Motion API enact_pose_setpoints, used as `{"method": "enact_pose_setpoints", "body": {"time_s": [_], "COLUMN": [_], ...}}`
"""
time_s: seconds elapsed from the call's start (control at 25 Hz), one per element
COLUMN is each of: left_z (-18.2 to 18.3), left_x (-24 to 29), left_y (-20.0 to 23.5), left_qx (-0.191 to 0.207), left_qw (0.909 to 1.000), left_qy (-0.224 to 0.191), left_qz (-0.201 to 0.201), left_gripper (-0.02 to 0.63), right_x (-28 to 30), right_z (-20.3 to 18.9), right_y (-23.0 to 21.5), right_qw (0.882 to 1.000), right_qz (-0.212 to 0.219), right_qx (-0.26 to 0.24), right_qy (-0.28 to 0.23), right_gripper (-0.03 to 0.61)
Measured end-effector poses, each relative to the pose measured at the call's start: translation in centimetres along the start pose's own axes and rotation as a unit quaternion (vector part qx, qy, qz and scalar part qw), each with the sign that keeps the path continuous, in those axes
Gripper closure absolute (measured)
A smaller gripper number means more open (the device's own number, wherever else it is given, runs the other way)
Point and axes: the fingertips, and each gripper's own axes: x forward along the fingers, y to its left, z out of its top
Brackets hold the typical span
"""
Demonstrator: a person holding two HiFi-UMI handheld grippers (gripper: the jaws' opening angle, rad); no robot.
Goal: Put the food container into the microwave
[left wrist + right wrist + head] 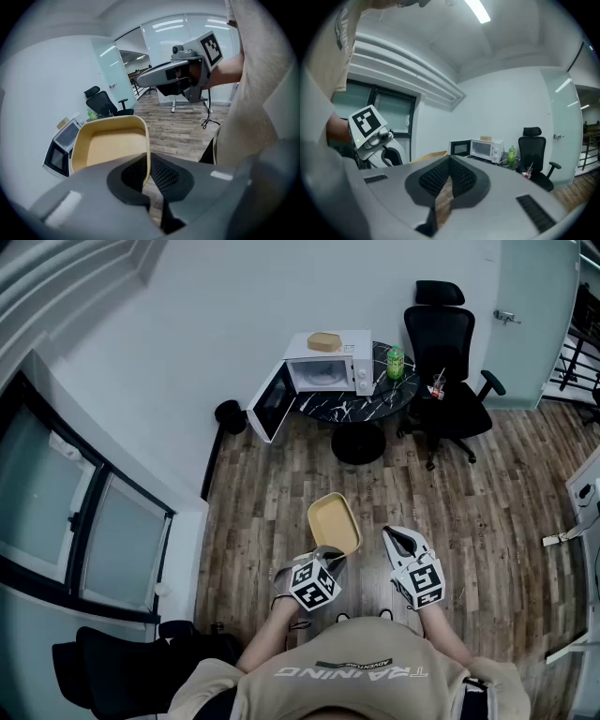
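Note:
My left gripper (323, 559) is shut on the near rim of an empty tan food container (334, 523), held out above the wood floor. In the left gripper view the container's wall (112, 145) sits pinched between the pads at the gripper's tip (146, 173). My right gripper (401, 540) hangs beside it on the right, shut with nothing in it (449, 161). The white microwave (323, 373) stands far ahead on a black marble table (380, 399), and its door (272, 401) is swung open to the left.
A second tan container (324, 341) lies on top of the microwave. A green bottle (396, 362) stands on the table, with a black office chair (445, 352) to its right. Glass panels run along the left wall.

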Motion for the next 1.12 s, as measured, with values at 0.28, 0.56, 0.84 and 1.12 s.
{"method": "enact_pose_setpoints", "body": {"time_s": [0.28,0.56,0.84,1.12], "left_z": [0.1,-0.6,-2.8,-5.8], "left_x": [0.2,0.3,-0.1,0.8], "left_y": [-0.2,-0.3,0.7,2.4], "left_qx": [0.0,-0.014,-0.034,-0.043], "left_qw": [1.0,0.9999,0.9994,0.9989], "left_qy": [-0.001,0.005,0.011,0.005], "left_qz": [-0.002,0.001,0.0,-0.015], "left_gripper": [0.597,0.597,0.597,0.597], "right_x": [-0.2,0.2,2.3,6.2], "right_z": [-0.2,-1.1,-2.2,-3.1], "right_y": [0.0,0.1,0.5,0.3], "right_qw": [1.0,1.0,0.999,0.998], "right_qz": [-0.004,0.01,0.007,-0.014], "right_qx": [-0.004,0.011,0.029,0.053], "right_qy": [0.002,0.009,0.024,0.033], "right_gripper": [0.569,0.569,0.568,0.569]}}
